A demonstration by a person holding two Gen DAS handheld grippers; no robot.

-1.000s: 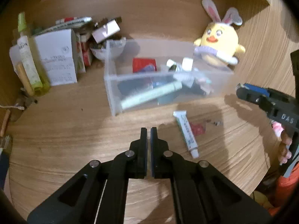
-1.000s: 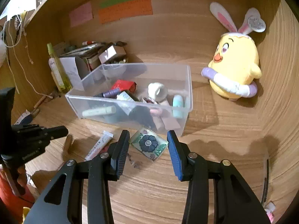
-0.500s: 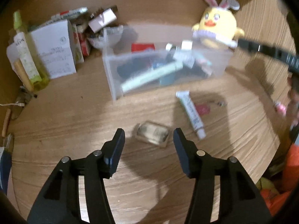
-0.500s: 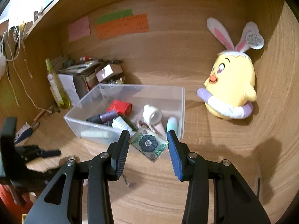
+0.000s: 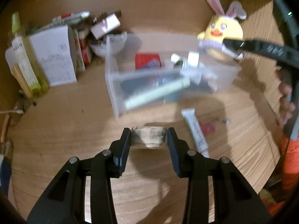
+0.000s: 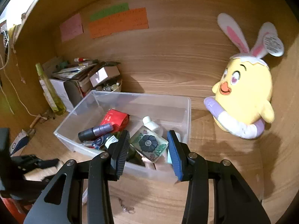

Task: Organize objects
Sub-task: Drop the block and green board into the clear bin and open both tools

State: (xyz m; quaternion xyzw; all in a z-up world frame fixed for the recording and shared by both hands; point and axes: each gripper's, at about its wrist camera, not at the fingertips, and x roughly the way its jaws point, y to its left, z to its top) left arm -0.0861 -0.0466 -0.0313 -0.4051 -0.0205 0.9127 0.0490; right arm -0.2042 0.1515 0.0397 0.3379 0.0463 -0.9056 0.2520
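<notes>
A clear plastic bin point(image 5: 112, 78) point(image 6: 186, 110) holds tubes, a red packet and small bottles. My left gripper point(image 5: 149, 137) is shut on a small blurred brown-and-white box point(image 5: 149, 137), low over the wooden desk in front of the bin. My right gripper point(image 6: 148, 144) is shut on a square tile with a blue flower point(image 6: 148, 144) and holds it over the bin's near right corner. A white tube point(image 5: 194, 127) lies on the desk right of the left gripper.
A yellow bunny-eared plush point(image 6: 243, 100) point(image 5: 220, 35) sits right of the bin. A white carton point(image 5: 54, 56), a yellow-green bottle point(image 5: 22, 59) and stacked boxes point(image 6: 84, 78) stand at the back left. Sticky notes point(image 6: 117, 22) hang on the back wall.
My left gripper opened, came down around the small box and shut on it. My right gripper carried the flower tile up from the desk to over the bin.
</notes>
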